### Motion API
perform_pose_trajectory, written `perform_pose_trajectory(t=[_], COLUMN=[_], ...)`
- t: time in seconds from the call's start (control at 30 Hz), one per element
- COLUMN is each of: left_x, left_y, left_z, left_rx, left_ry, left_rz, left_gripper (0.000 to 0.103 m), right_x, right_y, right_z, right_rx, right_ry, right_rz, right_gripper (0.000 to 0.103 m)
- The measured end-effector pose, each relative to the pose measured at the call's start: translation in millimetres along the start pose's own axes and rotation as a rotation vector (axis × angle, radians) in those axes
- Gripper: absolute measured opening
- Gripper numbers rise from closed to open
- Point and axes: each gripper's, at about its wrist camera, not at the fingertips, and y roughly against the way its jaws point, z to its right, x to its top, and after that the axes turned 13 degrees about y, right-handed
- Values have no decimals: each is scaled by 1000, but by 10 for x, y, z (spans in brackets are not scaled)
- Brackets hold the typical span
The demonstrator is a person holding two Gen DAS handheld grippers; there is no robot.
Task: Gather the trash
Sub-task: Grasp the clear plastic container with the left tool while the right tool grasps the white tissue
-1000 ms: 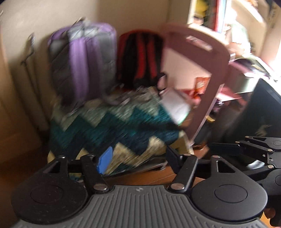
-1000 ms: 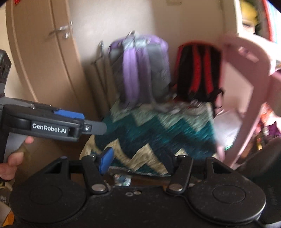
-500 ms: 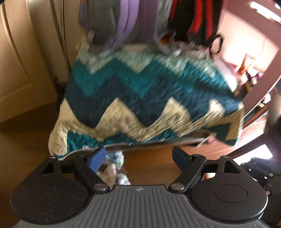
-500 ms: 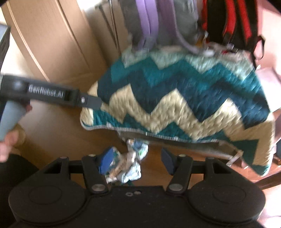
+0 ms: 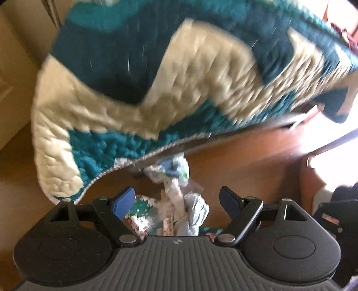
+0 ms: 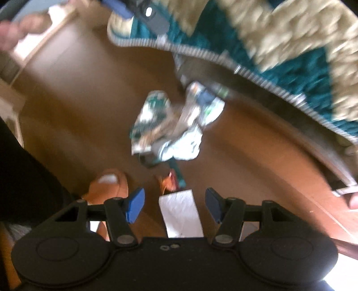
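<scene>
A pile of crumpled wrappers [image 6: 170, 125] lies on the brown floor just in front of the quilt's edge. My left gripper [image 5: 176, 200] points steeply down over this pile [image 5: 172, 201]. It is open, with the wrappers showing between its blue pads and untouched. My right gripper [image 6: 174, 204] is open too and sits nearer than the pile. A white sheet of paper [image 6: 179, 215] shows between its fingers, clear of the pads. An orange wrapper [image 6: 170, 182] lies just beyond that sheet. The left gripper [image 6: 143, 11] also appears at the top of the right wrist view.
A teal and cream zigzag quilt [image 5: 156, 89] hangs over a low wooden frame [image 6: 290, 138] behind the trash. A person's bare foot [image 6: 107, 185] stands left of the right gripper, and a hand [image 6: 13, 33] is at the upper left. Pale cabinet doors [image 5: 13, 67] stand to the left.
Both grippers have dropped toward the floor and tipped downward. The backpacks and the pink chair have left view. The trash pile has come close, now lying between the left fingers.
</scene>
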Motion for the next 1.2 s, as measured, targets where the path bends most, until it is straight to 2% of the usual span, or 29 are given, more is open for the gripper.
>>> perform_pose_trajectory(t=[0.2, 0.33, 0.57, 0.8, 0.9, 1.1, 1.2], left_x=[-140, -294, -581, -665, -630, -546, -523], left_y=[-634, -1073, -1704, -2097, -2224, -2447, -2534], left_z=[-197, -245, -180, -86, -80, -202, -228], left_rx=[3, 16, 26, -1, 9, 6, -24], left_ry=[-77, -142, -335, -413, -413, -330, -297], left_rz=[-64, -111, -177, -237, -240, -280, -311], left_gripper=[83, 83, 83, 83, 83, 83, 83], right_x=[-151, -260, -379, -369, -372, -379, -413], right_y=[-742, -1097, -1583, -1958, -2062, -2171, -2168], right_z=[-55, -88, -241, -343, -349, -314, -351], right_rx=[52, 67, 89, 91, 78, 71, 55], right_ry=[123, 201, 354, 436, 457, 458, 481], right_rz=[-142, -197, -239, -255, -260, -253, -236], right_gripper=[59, 59, 60, 60, 60, 61, 60])
